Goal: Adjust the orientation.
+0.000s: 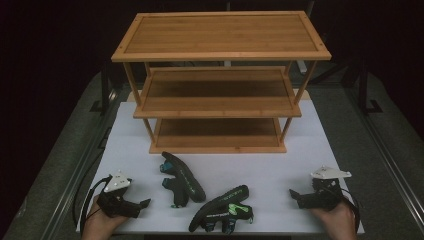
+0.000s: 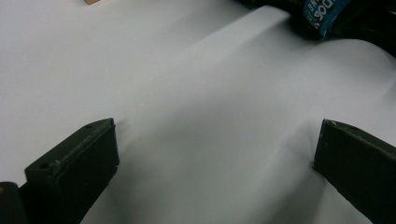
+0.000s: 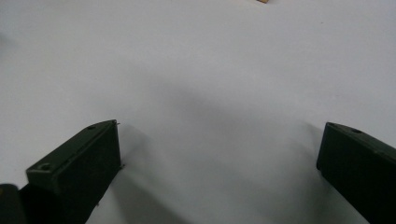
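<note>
Two black shoes lie on the white table (image 1: 280,165) in front of a three-tier bamboo rack (image 1: 220,85). One shoe (image 1: 182,177) with blue trim lies on its side at centre left. The other shoe (image 1: 222,210), with green markings, lies near the front edge. My left gripper (image 1: 145,204) rests at the front left, open, with bare table between its jaws (image 2: 215,135). The blue-trimmed shoe (image 2: 322,14) peeks in at the top right of the left gripper view. At the front right, my right gripper (image 1: 292,194) is open over bare table (image 3: 219,135).
The rack's shelves are bare. Dark floor and metal rails (image 1: 80,165) flank the table on both sides. Cables trail from each gripper toward the front edge.
</note>
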Available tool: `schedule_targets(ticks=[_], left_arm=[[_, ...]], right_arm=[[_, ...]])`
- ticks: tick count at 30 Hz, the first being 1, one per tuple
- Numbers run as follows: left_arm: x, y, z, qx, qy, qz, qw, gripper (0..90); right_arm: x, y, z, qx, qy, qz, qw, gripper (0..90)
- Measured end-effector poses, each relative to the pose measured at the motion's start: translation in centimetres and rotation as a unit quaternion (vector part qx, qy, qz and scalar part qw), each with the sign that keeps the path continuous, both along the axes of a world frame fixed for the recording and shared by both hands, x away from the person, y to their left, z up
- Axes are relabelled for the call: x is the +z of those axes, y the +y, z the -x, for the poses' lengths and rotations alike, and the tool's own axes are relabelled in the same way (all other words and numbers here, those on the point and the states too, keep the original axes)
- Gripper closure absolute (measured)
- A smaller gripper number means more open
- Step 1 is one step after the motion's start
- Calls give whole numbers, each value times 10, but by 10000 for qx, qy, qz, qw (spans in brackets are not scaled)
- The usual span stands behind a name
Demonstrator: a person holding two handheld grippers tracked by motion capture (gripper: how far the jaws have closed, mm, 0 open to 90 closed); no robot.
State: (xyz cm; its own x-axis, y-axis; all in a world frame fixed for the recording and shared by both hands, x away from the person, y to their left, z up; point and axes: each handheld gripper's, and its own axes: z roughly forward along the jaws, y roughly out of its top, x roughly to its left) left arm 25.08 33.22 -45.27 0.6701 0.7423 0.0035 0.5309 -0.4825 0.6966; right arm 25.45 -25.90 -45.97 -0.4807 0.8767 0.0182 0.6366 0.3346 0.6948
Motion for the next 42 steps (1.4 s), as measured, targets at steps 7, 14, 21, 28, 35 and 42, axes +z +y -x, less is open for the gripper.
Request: schedule_targets(ticks=[7, 14, 21, 28, 35, 42], left_arm=[[1, 0, 0, 5, -5, -12, 10000, 0], [7, 1, 1, -40, -85, 306, 9995, 54], [16, -2, 5, -237, -173, 512, 9983, 235], [27, -7, 8, -476, -291, 732, 9958, 588], [39, -13, 12, -857, -350, 875, 9919, 899], [33, -25, 9, -1017, -283, 802, 9912, 746]], right_arm=[[0, 0, 0, 6, 4, 2, 10000, 0], [0, 0, 0, 8, -2, 2, 10000, 0], [0, 0, 0, 2, 3, 0, 10000, 0], [0, 0, 0, 0, 3, -1, 10000, 0], [0, 0, 0, -2, 4, 2, 10000, 0], [0, 0, 0, 0, -2, 6, 10000, 0]])
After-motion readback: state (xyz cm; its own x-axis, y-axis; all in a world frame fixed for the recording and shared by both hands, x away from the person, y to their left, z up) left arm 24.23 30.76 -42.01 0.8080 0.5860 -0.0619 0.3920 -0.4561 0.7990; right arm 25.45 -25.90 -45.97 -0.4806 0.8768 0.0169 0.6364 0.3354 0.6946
